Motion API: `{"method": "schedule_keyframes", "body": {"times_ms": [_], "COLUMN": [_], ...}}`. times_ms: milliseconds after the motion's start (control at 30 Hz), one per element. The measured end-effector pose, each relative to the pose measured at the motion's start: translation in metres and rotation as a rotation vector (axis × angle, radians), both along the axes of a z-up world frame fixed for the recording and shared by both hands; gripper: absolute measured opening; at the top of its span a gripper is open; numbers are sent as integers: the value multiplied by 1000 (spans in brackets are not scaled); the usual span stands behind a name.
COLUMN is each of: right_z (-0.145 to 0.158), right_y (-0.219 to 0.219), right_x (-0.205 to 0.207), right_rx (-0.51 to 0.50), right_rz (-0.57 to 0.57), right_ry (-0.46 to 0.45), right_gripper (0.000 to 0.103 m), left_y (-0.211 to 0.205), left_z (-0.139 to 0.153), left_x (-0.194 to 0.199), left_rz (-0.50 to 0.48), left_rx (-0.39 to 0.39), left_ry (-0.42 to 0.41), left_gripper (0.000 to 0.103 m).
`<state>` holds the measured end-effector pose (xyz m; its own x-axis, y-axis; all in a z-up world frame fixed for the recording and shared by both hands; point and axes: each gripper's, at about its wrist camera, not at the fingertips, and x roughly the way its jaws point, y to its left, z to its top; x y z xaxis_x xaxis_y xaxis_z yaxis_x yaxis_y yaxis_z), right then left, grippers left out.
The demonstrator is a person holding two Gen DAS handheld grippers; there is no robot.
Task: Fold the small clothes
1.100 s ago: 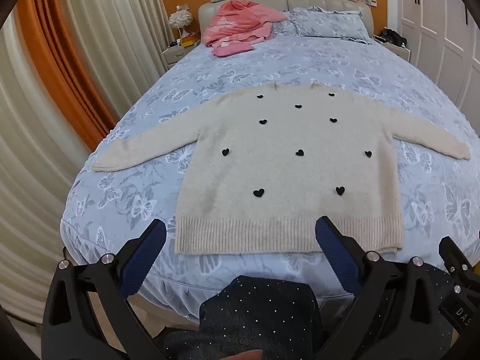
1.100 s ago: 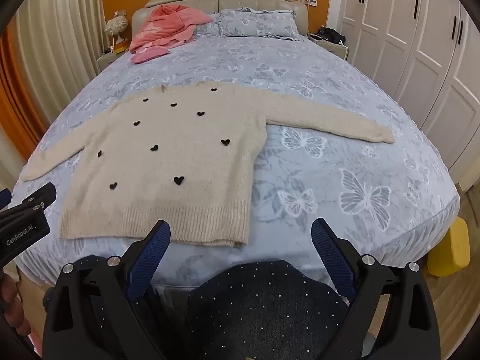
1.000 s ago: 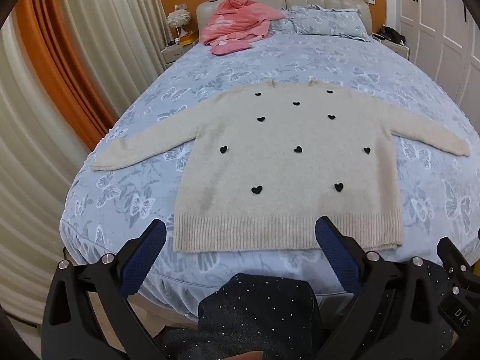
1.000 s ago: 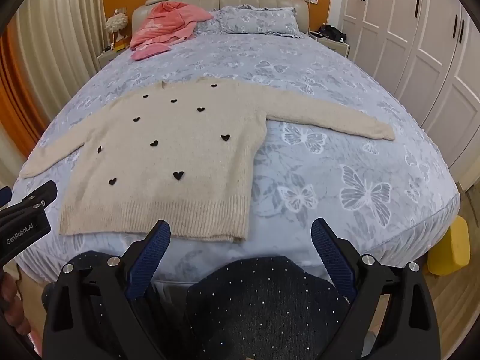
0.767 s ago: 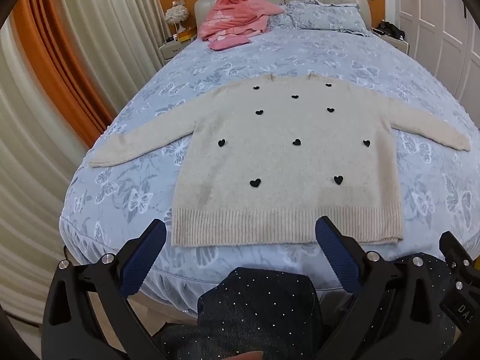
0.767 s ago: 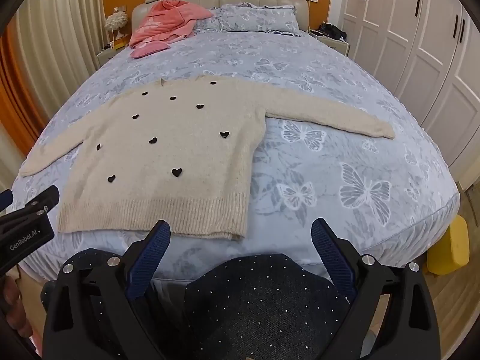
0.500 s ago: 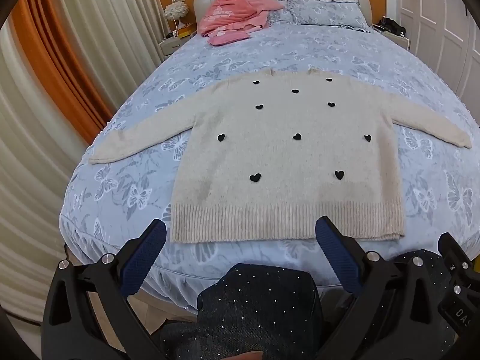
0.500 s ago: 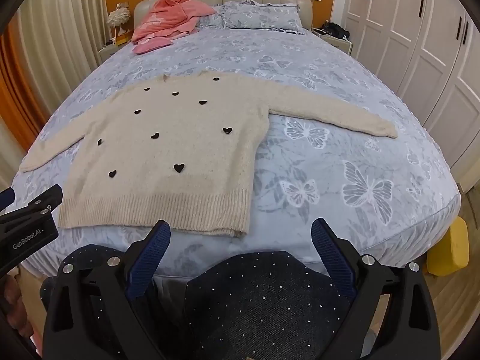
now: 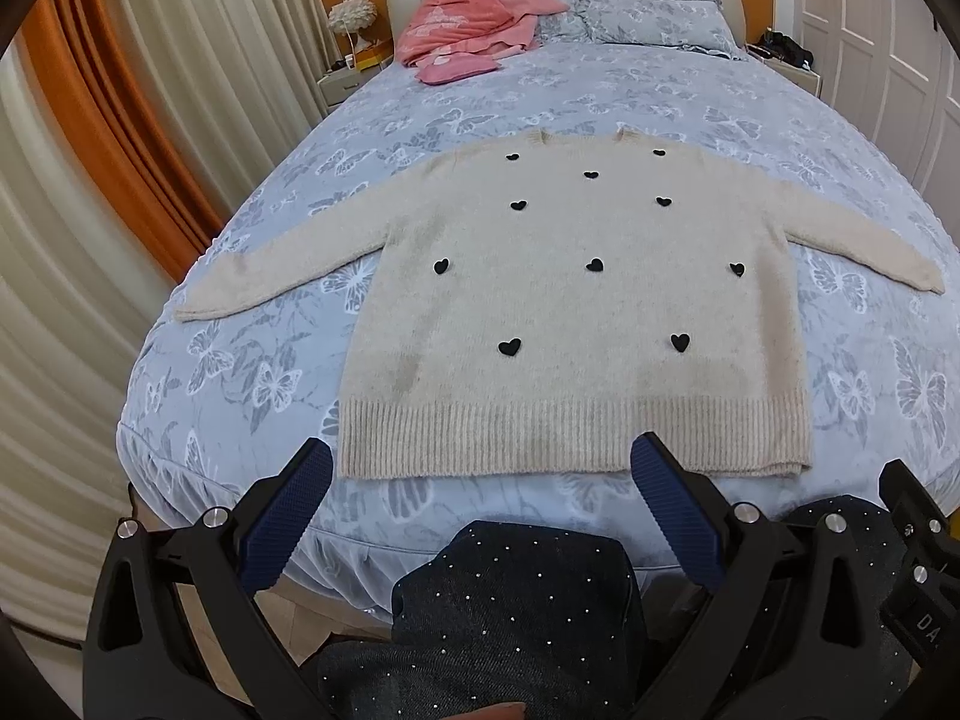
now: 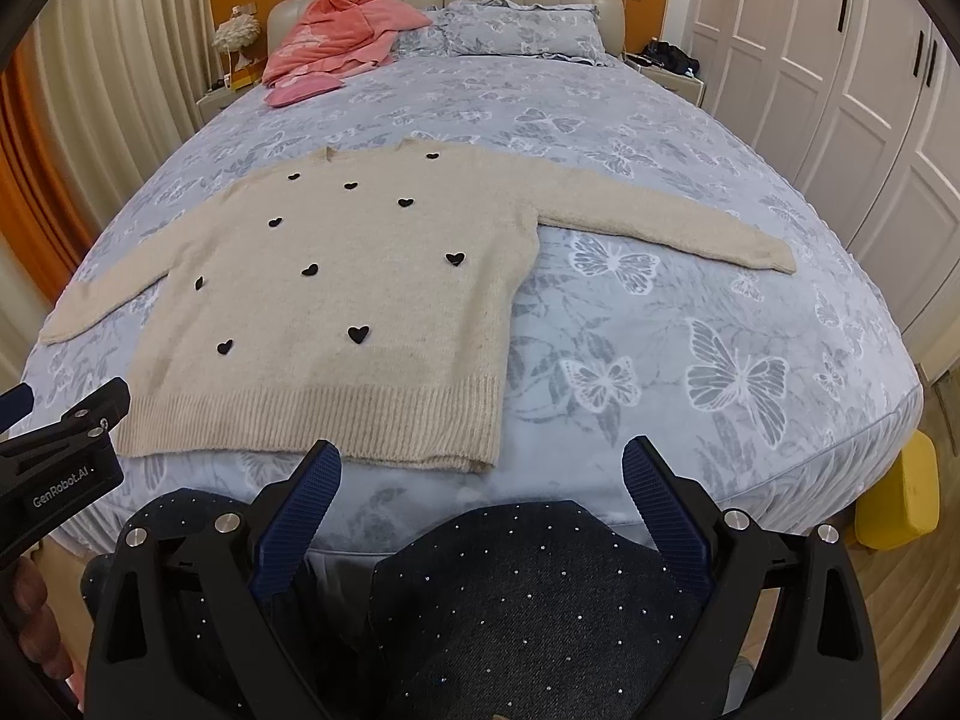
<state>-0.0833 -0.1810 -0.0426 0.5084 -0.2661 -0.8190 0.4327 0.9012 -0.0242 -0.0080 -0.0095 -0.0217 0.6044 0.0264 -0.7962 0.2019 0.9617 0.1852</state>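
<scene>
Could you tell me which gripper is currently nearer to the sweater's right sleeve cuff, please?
Right. The right gripper hangs off the hem's right corner, on the side of the right sleeve cuff. The left gripper faces the hem's left half, farther away.

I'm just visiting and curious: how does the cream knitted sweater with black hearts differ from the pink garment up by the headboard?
The cream knitted sweater with black hearts lies flat near the foot of the bed, sleeves spread wide; the pink garment sits crumpled in a heap at the pillows. The sweater carries black hearts; the pink one shows a pale print. Both rest on the butterfly bedspread, untouched by either gripper.
</scene>
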Motion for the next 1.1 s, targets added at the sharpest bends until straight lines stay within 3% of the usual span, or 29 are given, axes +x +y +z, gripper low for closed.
{"method": "schedule_keyframes", "body": {"times_ms": [1100], "right_z": [1], "right_y": [3], "right_x": [0], "right_rx": [-6], "right_rz": [-2], "right_ry": [-2], "right_gripper": [93], "left_y": [8], "left_z": [-5], "left_x": [0], "left_rz": [16], "left_rx": [3], "left_ry": [12], "left_gripper": [97]}}
